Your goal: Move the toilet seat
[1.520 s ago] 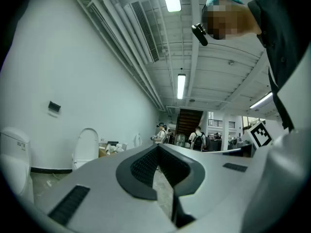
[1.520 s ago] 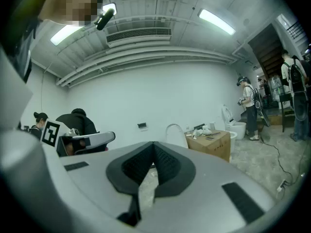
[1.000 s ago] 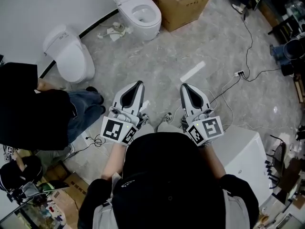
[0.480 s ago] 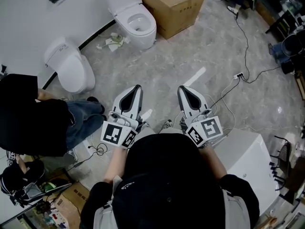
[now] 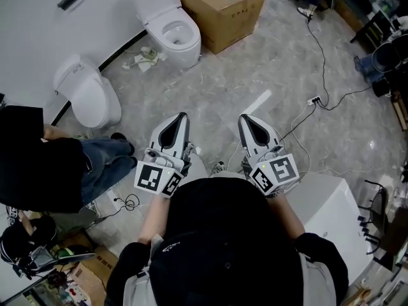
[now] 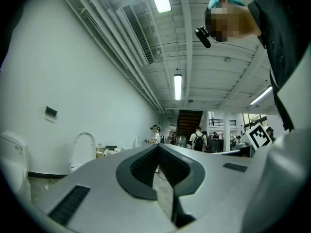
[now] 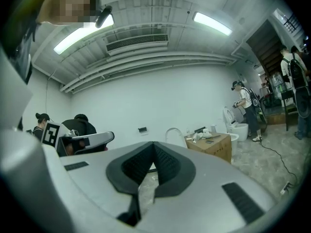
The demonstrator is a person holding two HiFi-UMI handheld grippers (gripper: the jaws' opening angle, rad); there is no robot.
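Since a second ago we have walked forward: across the grey marbled floor (image 5: 255, 69), the brown cardboard box (image 5: 220, 8) and the open white ceramic toilet (image 5: 186, 55) beside it have shifted left and down the head view. The toilet seat (image 5: 163, 38) sits on that bowl, well ahead of us. Our left gripper (image 5: 183, 116) and right gripper (image 5: 246, 118) point level, jaws together on nothing. We judge this the approach; next we must close in and part the jaws around the seat's edge.
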